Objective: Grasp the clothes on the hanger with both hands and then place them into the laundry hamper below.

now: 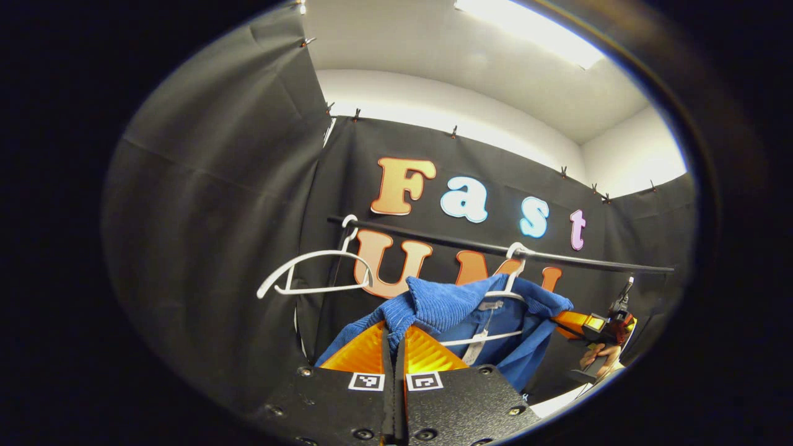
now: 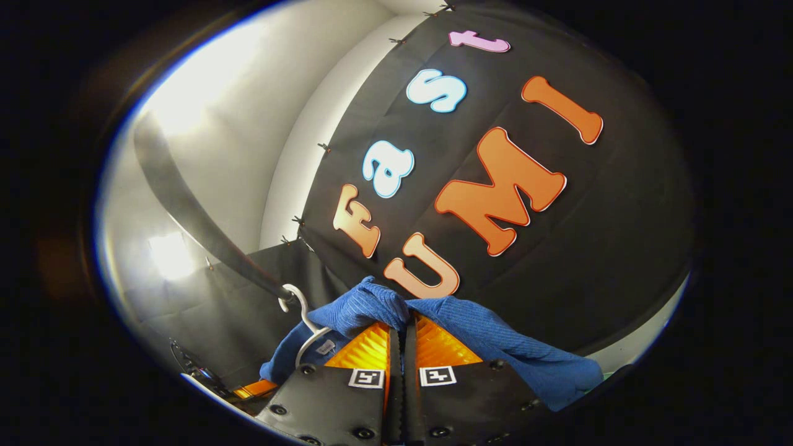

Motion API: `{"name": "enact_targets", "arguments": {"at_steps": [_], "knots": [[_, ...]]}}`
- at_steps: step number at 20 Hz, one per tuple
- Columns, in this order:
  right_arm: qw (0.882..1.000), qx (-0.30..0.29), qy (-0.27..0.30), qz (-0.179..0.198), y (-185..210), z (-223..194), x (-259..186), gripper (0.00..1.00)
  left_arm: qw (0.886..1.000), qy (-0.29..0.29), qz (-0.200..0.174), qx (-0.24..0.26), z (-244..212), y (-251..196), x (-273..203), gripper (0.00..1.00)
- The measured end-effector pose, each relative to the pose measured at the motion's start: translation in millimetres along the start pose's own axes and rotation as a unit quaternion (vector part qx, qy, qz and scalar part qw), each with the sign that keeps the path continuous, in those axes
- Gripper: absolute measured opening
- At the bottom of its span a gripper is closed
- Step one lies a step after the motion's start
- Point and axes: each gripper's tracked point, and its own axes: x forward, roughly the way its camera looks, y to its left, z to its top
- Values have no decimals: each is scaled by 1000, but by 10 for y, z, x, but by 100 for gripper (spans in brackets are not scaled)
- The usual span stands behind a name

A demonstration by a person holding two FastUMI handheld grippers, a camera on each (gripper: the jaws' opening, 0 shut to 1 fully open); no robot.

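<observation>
Both tools, the left tool (image 1: 394,337) and right tool (image 2: 401,329), are clenching the blue garment (image 1: 458,310), which is needing an even upward lift off its white hanger (image 1: 505,297).

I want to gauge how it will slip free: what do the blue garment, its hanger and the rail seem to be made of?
The blue ribbed garment looks like soft corduroy-like cloth, with fine matte ribs. The thin white hanger under it looks like smooth plastic, possibly coated wire. The dark hanging rail appears to be a rigid rod, likely painted metal, with a slight sheen.

Recording booth: black cloth walls (image 1: 210,204) clipped below a white ceiling (image 1: 433,49), with a clothes rail (image 1: 557,255) mid-frame.
</observation>
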Motion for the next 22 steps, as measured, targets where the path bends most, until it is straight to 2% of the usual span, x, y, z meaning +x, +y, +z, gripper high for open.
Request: {"name": "enact_targets", "arguments": {"at_steps": [8,12,16,22], "knots": [[1000,4,-7,-1,-45,226,-39,7,1000,2,-3,30,144,189,334,0],[1000,-3,-12,-8,-109,436,112,7,998,1,-6,66,191,269,509,0],[999,-17,-12,-30,-268,591,214,7,997,15,-17,80,88,296,737,0],[997,-20,-11,-76,-613,660,357,7,996,54,-31,68,-262,373,999,0]]}}
